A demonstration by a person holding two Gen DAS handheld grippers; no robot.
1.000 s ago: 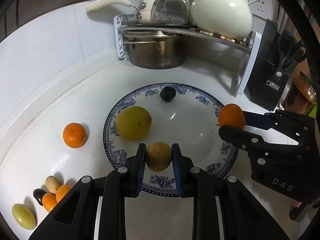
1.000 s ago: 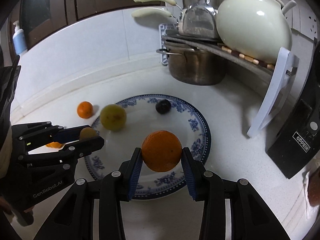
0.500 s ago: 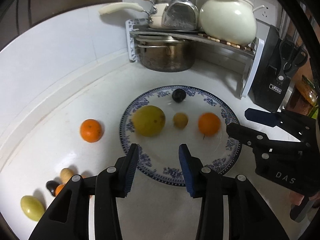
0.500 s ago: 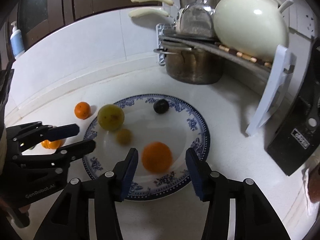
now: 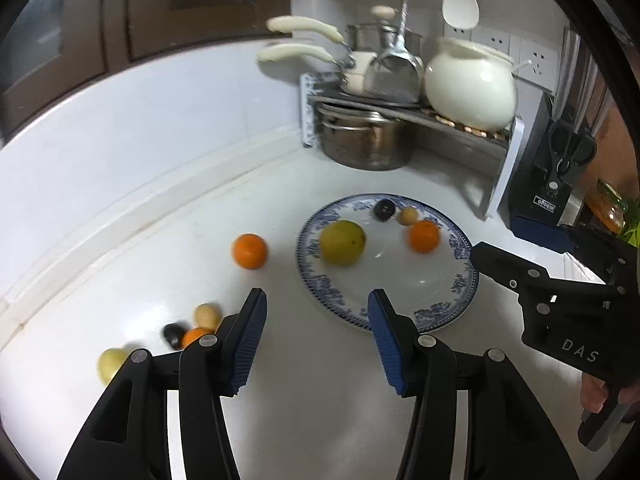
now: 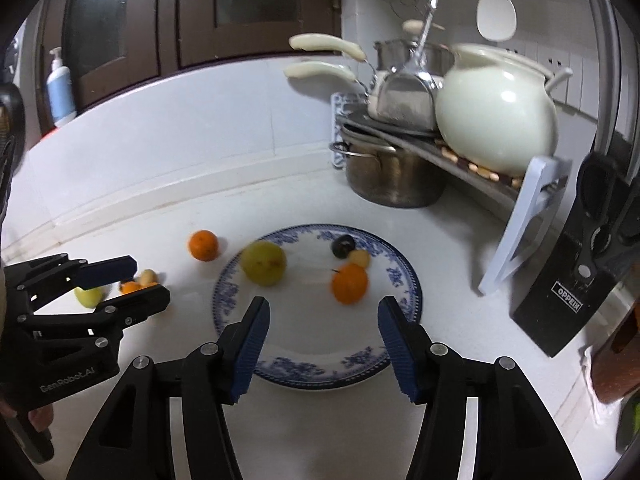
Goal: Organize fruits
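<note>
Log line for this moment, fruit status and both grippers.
left gripper open, empty | right gripper open, empty | plate holds four fruits | lone orange on counter

White countertop [image 5: 168, 216] carries the lot. A blue-patterned plate [image 5: 460, 292] sits on it, just in front of the corner rack [image 5: 506, 168], whose white legs stand on the counter. Under that rack, a steel pot [image 5: 364, 146] rests on the surface. Left of the plate, a lone orange [image 5: 249, 251] lies apart. Nearer the left edge, a blurred huddle of small fruits [image 5: 188, 330] lies close together. At far right, a black knife block [image 6: 568, 292] stands upright on the counter.
</note>
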